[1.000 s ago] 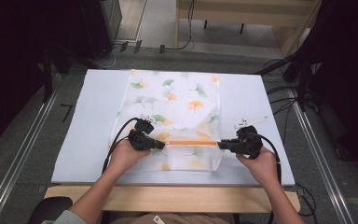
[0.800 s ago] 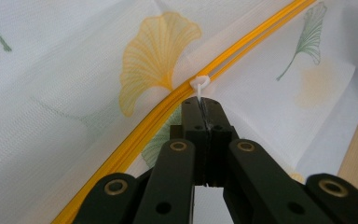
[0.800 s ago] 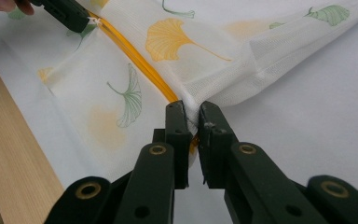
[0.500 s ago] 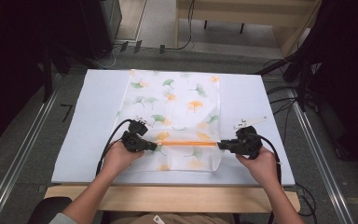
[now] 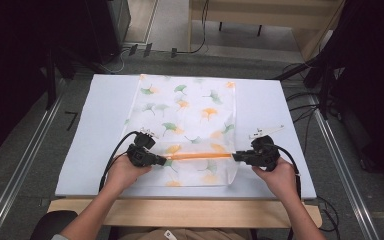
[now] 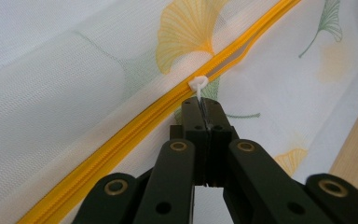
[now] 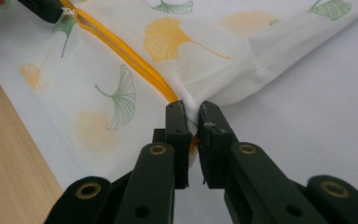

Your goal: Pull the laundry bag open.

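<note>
White mesh laundry bag (image 5: 185, 115), green and orange ginkgo-leaf print, no legible writing; lies flat on pale table mat (image 5: 100, 125). Orange zipper (image 5: 200, 156) runs across near end. Left gripper (image 5: 161, 160) pinched shut on white zipper pull (image 6: 198, 84). Right gripper (image 5: 236, 157) clamps bag's corner beside zipper end.

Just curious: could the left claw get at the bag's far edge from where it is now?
Probably not at once: the left claw is shut on the white zipper pull; it must let go, though the mesh bag lies unobstructed.
</note>
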`<state>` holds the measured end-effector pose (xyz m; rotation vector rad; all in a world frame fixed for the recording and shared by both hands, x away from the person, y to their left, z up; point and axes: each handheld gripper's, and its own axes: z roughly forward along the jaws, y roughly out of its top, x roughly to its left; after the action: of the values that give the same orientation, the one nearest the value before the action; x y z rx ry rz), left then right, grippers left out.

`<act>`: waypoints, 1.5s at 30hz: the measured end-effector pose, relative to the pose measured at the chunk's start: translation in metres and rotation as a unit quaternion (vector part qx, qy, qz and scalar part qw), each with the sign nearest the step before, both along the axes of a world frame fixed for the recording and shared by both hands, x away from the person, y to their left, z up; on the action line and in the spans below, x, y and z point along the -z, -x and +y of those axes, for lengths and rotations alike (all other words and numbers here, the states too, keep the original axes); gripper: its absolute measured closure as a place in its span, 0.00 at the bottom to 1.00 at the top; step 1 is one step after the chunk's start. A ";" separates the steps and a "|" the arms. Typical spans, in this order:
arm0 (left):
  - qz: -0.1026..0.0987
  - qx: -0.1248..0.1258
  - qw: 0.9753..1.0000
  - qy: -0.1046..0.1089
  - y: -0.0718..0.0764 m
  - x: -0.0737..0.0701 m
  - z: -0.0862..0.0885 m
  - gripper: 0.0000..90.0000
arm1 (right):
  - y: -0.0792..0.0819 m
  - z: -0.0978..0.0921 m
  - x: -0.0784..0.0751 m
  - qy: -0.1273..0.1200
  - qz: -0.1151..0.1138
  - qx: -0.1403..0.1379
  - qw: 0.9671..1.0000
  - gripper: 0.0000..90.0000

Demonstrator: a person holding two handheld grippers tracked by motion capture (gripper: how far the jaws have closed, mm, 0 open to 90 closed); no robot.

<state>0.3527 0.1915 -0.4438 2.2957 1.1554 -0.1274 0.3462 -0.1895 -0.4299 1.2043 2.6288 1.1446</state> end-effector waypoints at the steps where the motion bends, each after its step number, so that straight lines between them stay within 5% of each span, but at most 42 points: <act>1: 0.001 -0.007 1.000 0.004 0.000 0.001 0.000 1.00 | 0.000 0.000 0.000 -0.001 0.001 0.001 1.000 0.95; 18: 0.008 -0.033 0.999 -0.006 -0.001 -0.002 0.019 1.00 | 0.001 -0.003 0.001 -0.002 0.005 0.000 1.000 0.95; 45: 0.008 -0.032 0.999 -0.003 0.000 -0.003 0.020 1.00 | 0.000 -0.003 0.002 -0.005 0.006 0.000 1.000 0.95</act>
<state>0.3530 0.2115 -0.4406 2.2634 1.2381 -0.1179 0.3458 -0.1928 -0.4323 1.2158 2.6348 1.1543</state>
